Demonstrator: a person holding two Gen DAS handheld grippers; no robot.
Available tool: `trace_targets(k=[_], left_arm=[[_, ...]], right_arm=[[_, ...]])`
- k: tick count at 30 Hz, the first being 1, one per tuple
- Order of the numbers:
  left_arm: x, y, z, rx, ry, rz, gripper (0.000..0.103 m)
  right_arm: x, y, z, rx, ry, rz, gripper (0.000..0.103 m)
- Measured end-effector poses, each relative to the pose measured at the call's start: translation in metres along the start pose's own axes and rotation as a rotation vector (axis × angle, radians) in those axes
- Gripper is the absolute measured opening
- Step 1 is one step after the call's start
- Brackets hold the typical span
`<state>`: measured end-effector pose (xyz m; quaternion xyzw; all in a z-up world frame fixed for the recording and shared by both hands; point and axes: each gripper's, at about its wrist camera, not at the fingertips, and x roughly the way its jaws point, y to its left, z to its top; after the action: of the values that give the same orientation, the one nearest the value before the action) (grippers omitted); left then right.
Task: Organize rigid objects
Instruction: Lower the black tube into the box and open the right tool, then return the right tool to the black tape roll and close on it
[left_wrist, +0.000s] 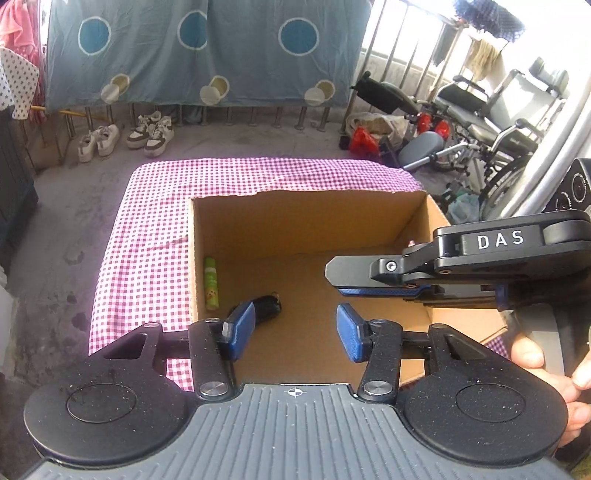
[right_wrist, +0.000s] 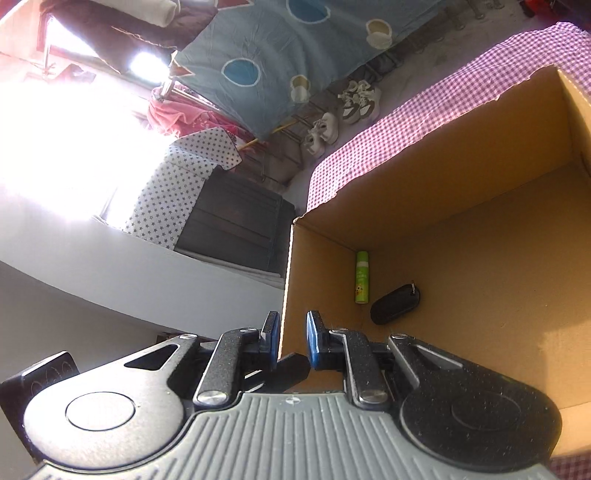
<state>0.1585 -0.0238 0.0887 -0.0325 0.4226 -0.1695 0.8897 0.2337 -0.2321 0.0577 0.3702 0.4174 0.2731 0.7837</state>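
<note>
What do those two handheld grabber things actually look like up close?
Each tool is black metal on a grey ribbed body, with two round black discs at the base and silver bolts on its linkage arms. The left tool and right tool both end in flat fingers faced with blue textured pads. Seen from the side, the right tool's casing carries white letters "DAS". No cables or sleeves show.

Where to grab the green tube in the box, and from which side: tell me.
Grip the tube across its narrow middle, coming straight down. It lies flat in the box, along its left wall, so a side approach is blocked. The case sits by its near end; mid-length probably clears it. Wall-side finger room looks tight.
</note>
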Motion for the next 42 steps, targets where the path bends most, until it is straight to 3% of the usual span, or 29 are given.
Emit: trace_targets(k=[4, 7, 11, 16, 19, 22, 32, 42], left_arm=[[-0.033, -0.015, -0.021, 0.056, -0.054, -0.048, 0.070], [-0.046, -0.022, -0.047, 0.091, -0.072, -0.085, 0.075], [-0.045, -0.029, -0.083, 0.110, -0.038, -0.123, 0.076], [-0.021, -0.044, -0.132, 0.160, 0.046, -0.148, 0.076], [-0.008, -0.056, -0.153, 0.183, 0.073, -0.168, 0.076], [0.003, -0.070, -0.167, 0.236, 0.044, -0.113, 0.074], [0.030, -0.084, -0.195, 0.393, -0.034, 0.090, 0.061], [0.042, -0.090, -0.195, 0.444, -0.026, 0.082, 0.059]], right_arm=[[-0.059, 0.006, -0.036, -0.014, -0.086, 0.076, 0.018], [-0.094, 0.002, -0.072, -0.026, -0.144, 0.102, 0.018], [-0.113, -0.017, -0.121, -0.034, -0.186, 0.046, 0.018], [-0.093, -0.053, -0.171, 0.021, -0.148, -0.058, 0.018], [-0.076, -0.063, -0.192, 0.003, -0.138, -0.171, 0.018], [-0.062, -0.059, -0.205, -0.064, -0.128, -0.267, 0.018], [-0.023, -0.050, -0.207, -0.215, -0.085, -0.425, 0.021], [0.010, -0.041, -0.206, -0.348, -0.045, -0.532, 0.022]])
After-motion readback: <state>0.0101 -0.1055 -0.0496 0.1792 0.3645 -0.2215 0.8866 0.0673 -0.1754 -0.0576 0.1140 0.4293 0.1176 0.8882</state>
